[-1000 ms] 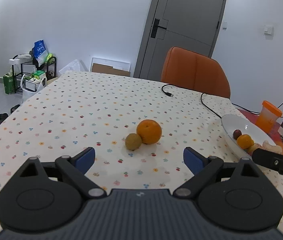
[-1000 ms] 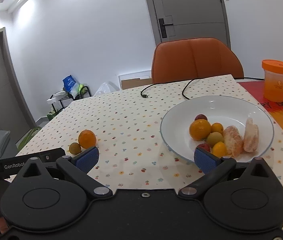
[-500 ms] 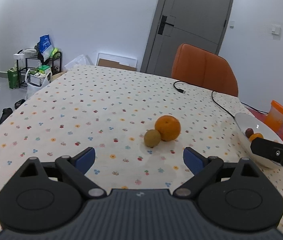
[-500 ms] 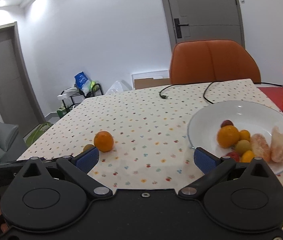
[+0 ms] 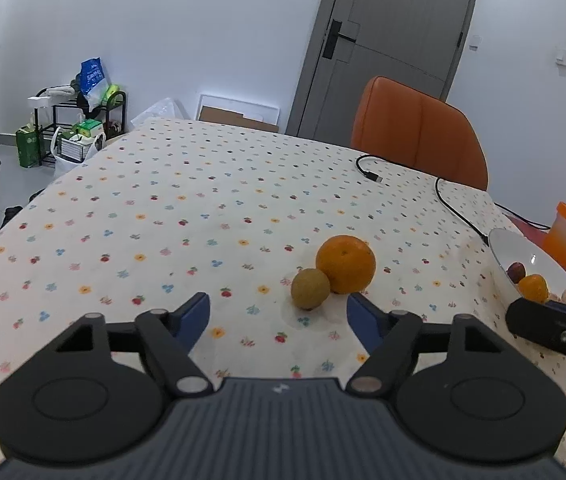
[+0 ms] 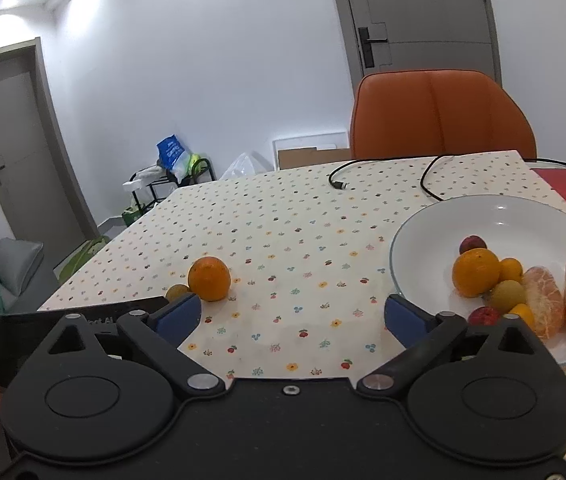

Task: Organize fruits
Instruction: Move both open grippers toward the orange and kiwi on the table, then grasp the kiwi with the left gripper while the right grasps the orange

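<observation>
My left gripper (image 5: 277, 312), jaws spread, faces the round orange fruit (image 5: 345, 264) and small greenish-brown fruit (image 5: 310, 289), touching, left of the white ceramic plate (image 6: 423, 228). Risk: nudging one rolls both. Right gripper (image 6: 293, 314): spread, empty.

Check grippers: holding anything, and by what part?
Nothing held. Left gripper and right gripper both have jaws open and empty; orange and the small fruit sit on the table.
</observation>
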Demonstrator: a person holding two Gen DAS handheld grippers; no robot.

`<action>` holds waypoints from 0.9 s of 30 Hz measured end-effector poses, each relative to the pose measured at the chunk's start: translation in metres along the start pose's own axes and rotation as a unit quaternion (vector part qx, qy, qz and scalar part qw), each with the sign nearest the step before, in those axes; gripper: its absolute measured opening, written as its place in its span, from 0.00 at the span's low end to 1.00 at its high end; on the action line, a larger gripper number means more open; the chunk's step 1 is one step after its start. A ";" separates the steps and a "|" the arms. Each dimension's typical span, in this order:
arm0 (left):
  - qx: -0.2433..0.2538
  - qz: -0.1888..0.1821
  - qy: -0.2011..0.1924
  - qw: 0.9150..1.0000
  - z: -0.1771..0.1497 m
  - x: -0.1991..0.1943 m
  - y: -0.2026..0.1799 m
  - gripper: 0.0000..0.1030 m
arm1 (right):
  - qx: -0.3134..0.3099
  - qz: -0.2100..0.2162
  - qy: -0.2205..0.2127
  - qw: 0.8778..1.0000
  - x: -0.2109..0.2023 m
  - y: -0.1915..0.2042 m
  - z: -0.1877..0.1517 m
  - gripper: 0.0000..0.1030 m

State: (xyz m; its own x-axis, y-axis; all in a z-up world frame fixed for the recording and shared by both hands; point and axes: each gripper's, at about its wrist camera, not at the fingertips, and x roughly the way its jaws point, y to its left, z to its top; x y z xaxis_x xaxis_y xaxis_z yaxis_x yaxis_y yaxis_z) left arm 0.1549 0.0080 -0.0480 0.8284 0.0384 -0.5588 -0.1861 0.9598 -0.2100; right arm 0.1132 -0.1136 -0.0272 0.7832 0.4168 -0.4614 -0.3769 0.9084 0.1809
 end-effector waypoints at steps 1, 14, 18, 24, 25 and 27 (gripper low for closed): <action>0.004 0.001 0.000 1.000 0.001 0.001 -0.002 0.70 | -0.001 0.002 0.002 1.000 0.002 0.000 0.000 0.89; 0.009 -0.005 0.005 1.000 0.004 0.021 -0.008 0.35 | -0.001 0.015 0.016 1.000 0.017 -0.003 0.006 0.81; 0.003 -0.014 0.006 1.000 0.003 0.020 -0.007 0.21 | -0.001 0.014 0.021 1.000 0.023 -0.001 0.006 0.81; -0.012 -0.017 0.001 1.000 0.003 0.013 0.006 0.21 | -0.016 0.019 0.022 0.999 0.029 0.012 0.010 0.81; -0.014 -0.017 0.001 1.000 0.004 0.011 0.008 0.21 | -0.018 0.020 0.022 0.999 0.030 0.014 0.010 0.81; -0.017 -0.017 -0.001 1.000 0.005 0.008 0.012 0.21 | -0.019 0.022 0.023 0.999 0.034 0.018 0.012 0.81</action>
State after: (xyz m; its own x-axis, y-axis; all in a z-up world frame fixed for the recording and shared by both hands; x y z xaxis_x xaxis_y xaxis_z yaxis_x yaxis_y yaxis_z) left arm 0.1624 0.0211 -0.0513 0.8353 0.0061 -0.5498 -0.1759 0.9503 -0.2567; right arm 0.1383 -0.0824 -0.0293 0.7427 0.4530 -0.4931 -0.4287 0.8874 0.1695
